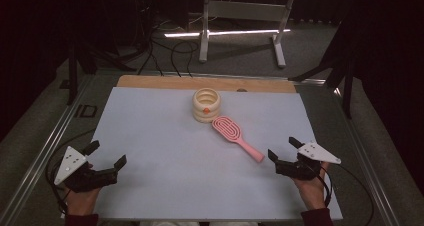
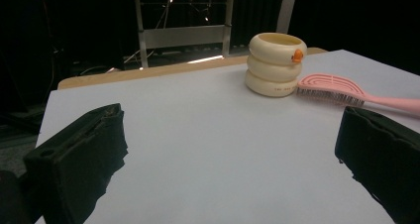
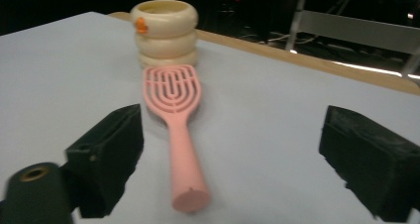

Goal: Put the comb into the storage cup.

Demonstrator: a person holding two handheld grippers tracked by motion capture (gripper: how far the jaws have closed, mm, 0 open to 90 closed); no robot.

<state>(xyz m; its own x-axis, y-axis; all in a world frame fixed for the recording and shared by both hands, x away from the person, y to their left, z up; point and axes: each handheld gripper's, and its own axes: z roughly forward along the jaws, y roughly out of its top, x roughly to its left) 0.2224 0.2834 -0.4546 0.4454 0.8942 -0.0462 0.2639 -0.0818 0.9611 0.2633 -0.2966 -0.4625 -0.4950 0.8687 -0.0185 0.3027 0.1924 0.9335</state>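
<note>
High view: pink hairbrush [image 1: 237,134] lies flat mid-table, head touching the cream ringed cup [image 1: 206,104]; right gripper [image 1: 284,154] just beside its handle end, jaws spread, empty. Left gripper view: left gripper [image 2: 230,149] spread, empty, well apart from brush. Right gripper view: handle lies between the open jaws, untouched.

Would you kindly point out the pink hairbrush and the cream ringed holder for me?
pink hairbrush [image 3: 184,154], right gripper view, on the middle of its handle.
cream ringed holder [image 1: 206,106], high view, on its side wall facing the camera.
</note>
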